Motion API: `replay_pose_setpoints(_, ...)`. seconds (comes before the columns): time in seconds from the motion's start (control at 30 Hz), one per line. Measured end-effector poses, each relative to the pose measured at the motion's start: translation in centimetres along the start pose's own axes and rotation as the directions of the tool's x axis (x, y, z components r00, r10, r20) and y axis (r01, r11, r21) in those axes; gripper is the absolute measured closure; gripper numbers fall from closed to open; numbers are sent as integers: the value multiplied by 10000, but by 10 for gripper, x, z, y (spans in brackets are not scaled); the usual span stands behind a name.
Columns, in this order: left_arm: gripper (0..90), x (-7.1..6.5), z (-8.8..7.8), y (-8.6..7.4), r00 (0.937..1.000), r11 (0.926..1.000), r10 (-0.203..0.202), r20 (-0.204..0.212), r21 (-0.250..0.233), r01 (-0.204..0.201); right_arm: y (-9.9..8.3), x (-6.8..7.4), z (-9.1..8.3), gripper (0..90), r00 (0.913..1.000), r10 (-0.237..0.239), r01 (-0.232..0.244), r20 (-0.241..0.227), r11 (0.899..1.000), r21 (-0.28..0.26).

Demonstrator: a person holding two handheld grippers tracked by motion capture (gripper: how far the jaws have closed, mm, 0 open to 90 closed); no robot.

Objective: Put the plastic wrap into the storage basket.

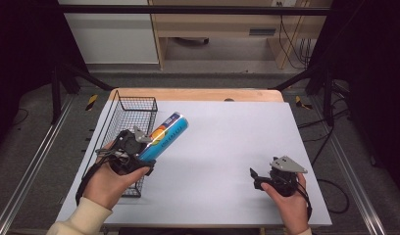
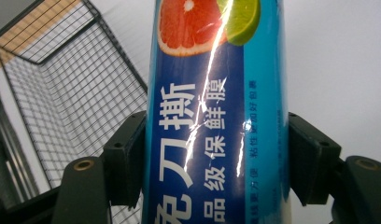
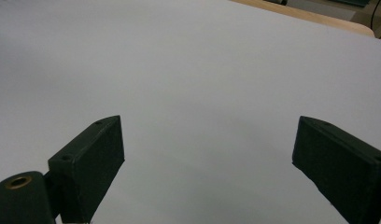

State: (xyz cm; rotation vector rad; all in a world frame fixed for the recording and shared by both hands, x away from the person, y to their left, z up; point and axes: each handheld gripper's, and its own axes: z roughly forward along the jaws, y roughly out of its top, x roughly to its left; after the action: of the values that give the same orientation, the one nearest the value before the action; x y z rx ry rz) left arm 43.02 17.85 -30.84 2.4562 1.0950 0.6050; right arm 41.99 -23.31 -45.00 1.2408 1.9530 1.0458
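**Blue tube clamped over basket rim, near left corner of desk**

Left gripper (image 1: 139, 149): near left corner of desk (image 1: 227, 147), held just above the desk-side rim of the wire basket (image 1: 120, 128). Fingers (image 2: 125, 158) clamped on the lower part of the tube (image 1: 164, 135), one pad pressed to each side, no gap visible in the left gripper view.

Tube: blue cylinder, citrus picture and printed characters on the wrap. Long axis slanted, running from the fingers up and away toward the far right, free end over bare desk just beside the basket's right wall. Bulk of the tube beyond the fingers, not between them and the hand.

Deciding relation: basket directly to the left of the tube and extending toward the far left corner; basket's long side nearly in line with the far-near direction, tube axis crossing it at a slant. Probable need: swing of the free end leftward before lowering inside the mesh.

Right gripper (image 1: 259, 177): near right part of desk, well apart from tube and basket. Fingers (image 3: 93, 163) spread wide, nothing between them, bare desk beyond.
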Motion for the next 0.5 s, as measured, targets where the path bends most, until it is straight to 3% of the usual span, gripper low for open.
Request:
replay_pose_setpoints(0.13,318,7,-2,-8,9995,9994,-275,-152,205,278,0,0,1,93,9999,-62,62,-83,10000,-16)
replay_pose_setpoints(0.43,319,12,-8,-21,9987,9986,-435,-276,293,443,1,1,-1,95,9999,-37,37,-117,10000,-55)
replay_pose_setpoints(0.5,319,15,-9,-27,9970,9966,-697,-333,424,711,1,1,0,95,9999,-14,14,-130,10000,7)
